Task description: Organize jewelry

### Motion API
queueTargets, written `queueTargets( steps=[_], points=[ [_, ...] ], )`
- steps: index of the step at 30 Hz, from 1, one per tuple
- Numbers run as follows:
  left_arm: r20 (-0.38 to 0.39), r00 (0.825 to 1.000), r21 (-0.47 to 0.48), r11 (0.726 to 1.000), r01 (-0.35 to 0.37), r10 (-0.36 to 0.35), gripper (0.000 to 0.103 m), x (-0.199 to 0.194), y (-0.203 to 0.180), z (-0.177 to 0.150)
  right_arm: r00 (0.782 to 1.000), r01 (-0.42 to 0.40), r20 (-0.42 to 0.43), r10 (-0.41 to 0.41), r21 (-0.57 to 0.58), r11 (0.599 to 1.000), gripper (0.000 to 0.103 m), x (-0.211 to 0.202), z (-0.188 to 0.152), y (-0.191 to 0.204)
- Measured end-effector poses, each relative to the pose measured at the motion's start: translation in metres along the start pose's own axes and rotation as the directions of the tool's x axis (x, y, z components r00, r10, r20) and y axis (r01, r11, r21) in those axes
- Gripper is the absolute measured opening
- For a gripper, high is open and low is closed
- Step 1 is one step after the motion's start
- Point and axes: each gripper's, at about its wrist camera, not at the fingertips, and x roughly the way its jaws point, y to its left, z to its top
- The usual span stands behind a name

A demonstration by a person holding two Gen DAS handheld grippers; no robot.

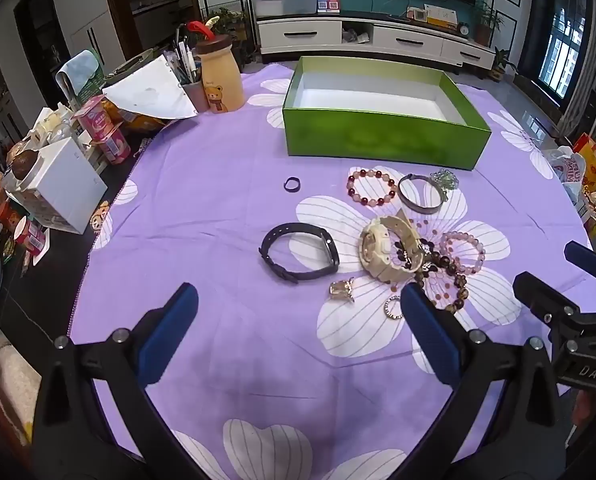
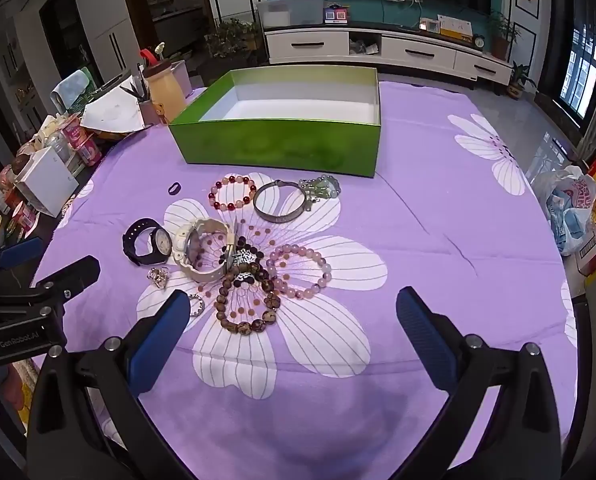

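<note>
Right now both tools hang over the surface, which has a purple cloth (image 2: 438, 240) on it, and both point down at the jewelry. The left gripper (image 1: 298, 320) has its jaws spread wide with nothing between them. The right gripper (image 2: 294, 320) is spread wide and holds nothing too.

The jewelry lies in a loose bunch on the big white flower, near the green box (image 2: 282, 152). The box is open and looks empty inside. It sits just behind the bunch.

I think the step in hand is to pick a first piece and put it in the box. A good first pick is one that lies alone. The black watch (image 1: 298, 256) sits off to the side and touches nothing, so the left gripper can take it. The red and pink bead bracelet (image 2: 232, 193) and the silver bangle (image 2: 279, 201) lie close to the box and look easy too.

The hard part is the middle. There the cream watch (image 2: 202, 254), the brown bead bracelet (image 2: 244, 306) and the pink bead bracelet (image 2: 300, 270) lie against each other. Pull one and the others may come along, so leave them for later.

Come straight down, put one jaw on each side of the band, then squeeze softly. The small gold piece (image 1: 342, 290) and the small sparkly ring (image 2: 196, 305) may slip, so go slow there.
</note>
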Motion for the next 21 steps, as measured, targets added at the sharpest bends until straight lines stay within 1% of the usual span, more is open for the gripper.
queueTargets(
  steps=[9, 10, 18, 21],
  points=[
    [-0.001, 1.000, 0.002, 1.000, -0.003, 0.003, 0.101, 0.0011, 0.0016, 0.0009, 1.000, 0.011, 0.000, -0.011, 0.004, 1.000, 0.102, -0.0013, -0.0006, 0.0021],
    [-0.002, 1.000, 0.003, 1.000, -0.005, 0.005, 0.101, 0.0014, 0.0011, 0.0008, 1.000, 0.001, 0.002, -0.001, 0.000, 1.000, 0.102, 0.0013, -0.0016, 0.0014],
    [-0.002, 1.000, 0.005, 1.000, -0.003, 0.003, 0.101, -0.0001, 0.0059, 0.0014, 1.000, 0.001, 0.007, -0.001, -0.003, 1.000, 0.102, -0.0057, 0.0000, 0.0059],
    [-0.003, 1.000, 0.002, 1.000, -0.004, 0.004, 0.101, -0.0005, 0.0011, 0.0001, 1.000, -0.001, 0.007, 0.001, -0.008, 1.000, 0.102, -0.0067, 0.0008, 0.0050]
  ],
)
